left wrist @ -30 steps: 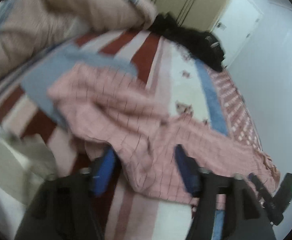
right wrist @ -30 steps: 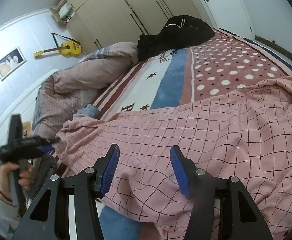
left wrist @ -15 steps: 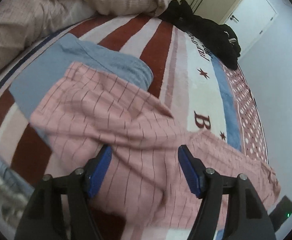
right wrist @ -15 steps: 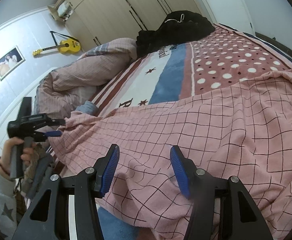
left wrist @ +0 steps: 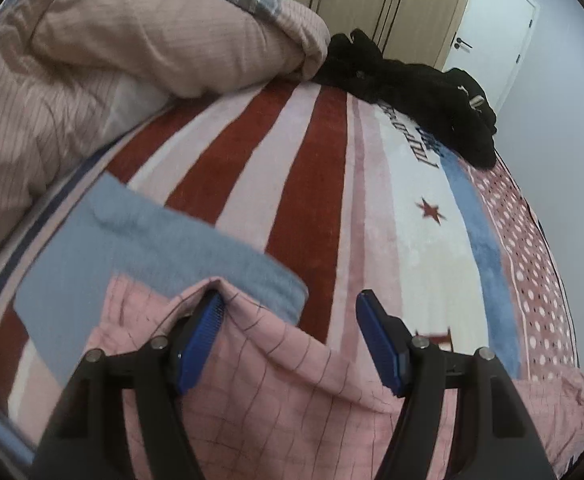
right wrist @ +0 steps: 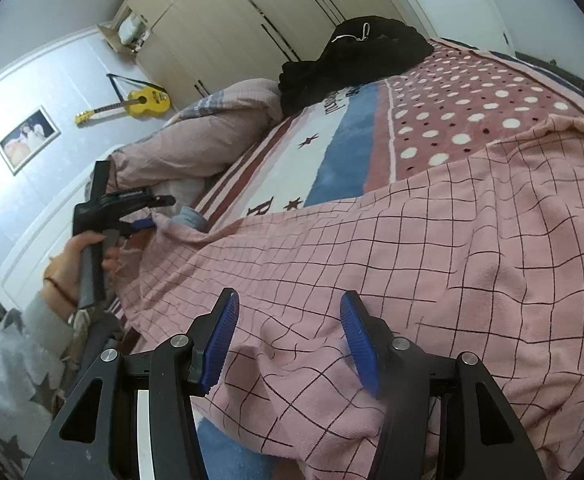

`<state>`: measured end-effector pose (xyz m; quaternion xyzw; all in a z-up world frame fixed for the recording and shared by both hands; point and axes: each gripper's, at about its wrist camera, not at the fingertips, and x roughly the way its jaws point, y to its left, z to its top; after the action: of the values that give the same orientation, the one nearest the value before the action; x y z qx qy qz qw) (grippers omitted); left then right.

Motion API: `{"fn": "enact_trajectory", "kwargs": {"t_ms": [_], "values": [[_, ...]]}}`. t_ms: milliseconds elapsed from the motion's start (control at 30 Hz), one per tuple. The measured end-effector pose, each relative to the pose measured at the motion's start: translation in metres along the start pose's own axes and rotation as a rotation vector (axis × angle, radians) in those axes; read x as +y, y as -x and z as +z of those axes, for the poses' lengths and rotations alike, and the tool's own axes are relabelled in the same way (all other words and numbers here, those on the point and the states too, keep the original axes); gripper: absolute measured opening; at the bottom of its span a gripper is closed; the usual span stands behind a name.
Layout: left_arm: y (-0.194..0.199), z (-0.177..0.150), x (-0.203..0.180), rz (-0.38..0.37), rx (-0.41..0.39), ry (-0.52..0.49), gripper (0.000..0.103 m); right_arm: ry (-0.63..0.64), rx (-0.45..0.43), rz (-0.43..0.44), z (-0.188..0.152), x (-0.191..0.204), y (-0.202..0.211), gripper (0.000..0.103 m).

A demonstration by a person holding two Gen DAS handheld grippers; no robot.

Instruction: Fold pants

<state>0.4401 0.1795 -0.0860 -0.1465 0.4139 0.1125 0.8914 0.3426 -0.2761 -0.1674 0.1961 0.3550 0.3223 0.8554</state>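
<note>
The bed [right wrist: 444,92], covered by a striped, starred and dotted blanket, is filling both views, with a rumpled pink duvet [left wrist: 139,40] lying toward eleven o'clock and a heap of black clothing [right wrist: 356,60] sitting toward twelve in the right wrist view. The pink checked pants [right wrist: 392,248] are sprawling across the near half of the blanket, wrinkled and only partly flattened, running from three o'clock down to a bunched edge at six, with a blue-grey cloth [left wrist: 163,248] showing just beyond them at the left end. The left tool [left wrist: 287,340] is standing with its jaws well apart; its left pad is tucked under a raised ridge of the pants while the right pad is hanging clear above the fabric, so nothing is being pinched. The right tool [right wrist: 287,340] is hovering about half open over a puckered fold at the near edge, straddling it, and I cannot tell whether the pads are pressing it. Judging the risks: the left pad is snagging under the cloth, so any sideways move could be dragging the leg askew; closing there might be catching the blue-grey cloth too; and a single-layer bite on the right could be letting the lower layer slide, spoiling the fold.
</note>
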Motion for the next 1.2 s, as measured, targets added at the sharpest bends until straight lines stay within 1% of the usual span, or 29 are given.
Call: {"fn": "enact_trajectory", "kwargs": {"t_ms": [100, 167, 233, 300, 333, 400, 433, 467, 500, 533, 567, 600, 667, 767, 800, 867, 900, 933, 967, 1033, 1067, 1100, 1133, 1200], "values": [[0.013, 0.008, 0.001, 0.041, -0.038, -0.025, 0.065, -0.010, -0.006, 0.016, 0.000, -0.002, 0.001, 0.049], [0.031, 0.006, 0.002, 0.015, -0.046, -0.031, 0.066, -0.004, -0.003, 0.009, 0.000, 0.000, 0.000, 0.049], [0.049, -0.005, 0.005, -0.046, -0.021, -0.010, 0.070, 0.001, -0.001, 0.006, 0.000, 0.001, 0.000, 0.049], [0.066, -0.025, 0.006, -0.129, 0.027, 0.020, 0.073, 0.001, -0.001, 0.007, 0.000, 0.001, 0.000, 0.049], [0.074, -0.042, 0.008, -0.174, 0.057, 0.037, 0.077, 0.000, -0.002, 0.008, 0.000, 0.001, 0.000, 0.049], [0.084, -0.074, 0.010, -0.241, 0.131, 0.052, 0.079, 0.000, -0.004, 0.009, 0.000, 0.001, 0.000, 0.049], [0.087, -0.097, 0.014, -0.275, 0.164, 0.074, 0.080, 0.001, -0.006, 0.009, 0.000, 0.001, 0.000, 0.049], [0.086, -0.110, 0.016, -0.281, 0.194, 0.083, 0.080, 0.002, -0.007, 0.009, 0.000, 0.001, 0.001, 0.049], [0.085, -0.129, 0.020, -0.304, 0.227, 0.101, 0.080, 0.003, -0.008, 0.009, 0.000, 0.001, 0.001, 0.049], [0.083, -0.142, 0.021, -0.321, 0.240, 0.109, 0.080, 0.003, -0.010, 0.011, 0.001, 0.000, 0.001, 0.049], [0.078, -0.155, 0.023, -0.320, 0.269, 0.110, 0.080, 0.002, -0.012, 0.012, 0.000, 0.000, 0.001, 0.049], [0.073, -0.163, 0.025, -0.308, 0.275, 0.119, 0.080, 0.001, -0.014, 0.013, 0.000, 0.000, 0.002, 0.049], [0.067, -0.169, 0.028, -0.312, 0.259, 0.147, 0.080, -0.003, -0.018, 0.018, 0.000, -0.001, 0.003, 0.049], [0.053, -0.163, 0.028, -0.378, 0.244, 0.212, 0.080, -0.008, -0.021, 0.021, 0.000, -0.002, 0.004, 0.049], [0.048, -0.159, 0.027, -0.379, 0.228, 0.221, 0.080, -0.009, -0.021, 0.022, 0.000, -0.002, 0.004, 0.049], [0.037, -0.149, 0.027, -0.340, 0.169, 0.234, 0.080, -0.008, -0.018, 0.021, 0.000, -0.002, 0.003, 0.049], [0.031, -0.143, 0.028, -0.311, 0.139, 0.245, 0.076, -0.008, -0.018, 0.021, 0.000, -0.002, 0.004, 0.049], [0.027, -0.138, 0.031, -0.281, 0.112, 0.258, 0.067, -0.008, -0.019, 0.022, 0.000, -0.002, 0.004, 0.049], [0.024, -0.132, 0.035, -0.243, 0.083, 0.284, 0.061, -0.008, -0.020, 0.023, 0.000, -0.003, 0.004, 0.049], [0.023, -0.124, 0.045, -0.211, 0.028, 0.348, 0.032, -0.010, -0.024, 0.026, 0.000, -0.003, 0.006, 0.049], [0.024, -0.121, 0.045, -0.201, 0.015, 0.359, 0.024, -0.011, -0.028, 0.027, 0.000, -0.003, 0.006, 0.049], [0.028, -0.119, 0.041, -0.188, 0.005, 0.346, 0.010, -0.012, -0.032, 0.029, 0.000, -0.003, 0.007, 0.049], [0.036, -0.117, 0.032, -0.174, -0.011, 0.306, 0.008, -0.012, -0.033, 0.030, 0.000, -0.003, 0.008, 0.049], [0.057, -0.113, 0.006, -0.135, -0.078, 0.190, 0.008, -0.012, -0.034, 0.034, 0.000, -0.003, 0.009, 0.049]]}}
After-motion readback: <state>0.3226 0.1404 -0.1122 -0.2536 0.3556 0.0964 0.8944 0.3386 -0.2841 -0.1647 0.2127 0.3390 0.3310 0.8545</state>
